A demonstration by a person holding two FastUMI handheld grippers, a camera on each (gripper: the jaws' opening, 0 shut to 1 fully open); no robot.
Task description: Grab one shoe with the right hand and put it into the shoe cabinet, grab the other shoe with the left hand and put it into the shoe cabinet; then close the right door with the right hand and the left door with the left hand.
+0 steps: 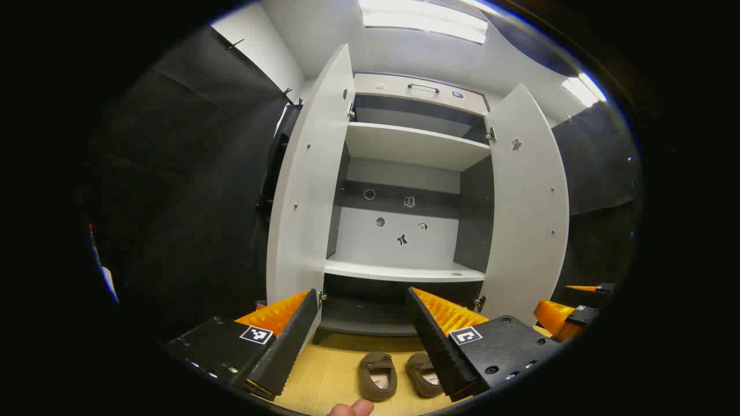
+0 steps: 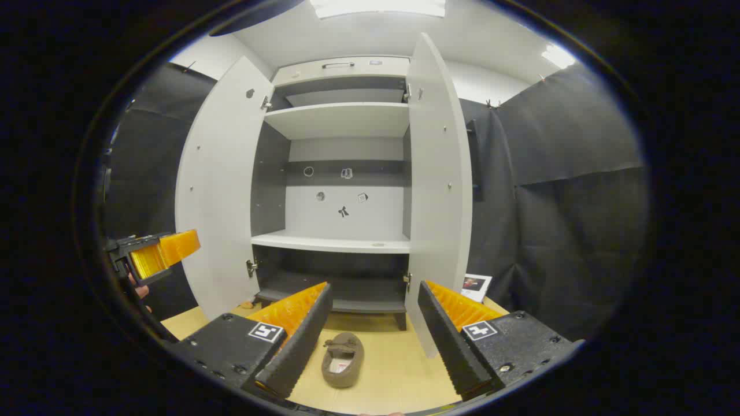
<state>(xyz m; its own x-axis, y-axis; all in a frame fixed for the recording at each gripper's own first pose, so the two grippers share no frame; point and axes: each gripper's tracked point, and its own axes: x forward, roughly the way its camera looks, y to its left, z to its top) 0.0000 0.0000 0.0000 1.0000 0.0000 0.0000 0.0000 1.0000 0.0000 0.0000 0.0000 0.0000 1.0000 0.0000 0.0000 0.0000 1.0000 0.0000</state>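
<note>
Both doors [image 1: 306, 190] wide open — shoes [image 1: 378, 375] on floor [image 1: 329, 375].

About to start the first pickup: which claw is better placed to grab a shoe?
Probably right. The right claw is open with a brown suede slipper lying on the wooden floor centred between its fingers. The left claw, also open, partly covers the second slipper.

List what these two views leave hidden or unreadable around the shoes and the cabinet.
- Right shoe, left gripper view: partly hidden behind that gripper's finger.
- Bottom shelf, right gripper view: front part hidden by the fingers.
- Stickers on the cabinet's back wall: too small to make out.
- Picture beside the right door: too small, partly behind the door.
</note>
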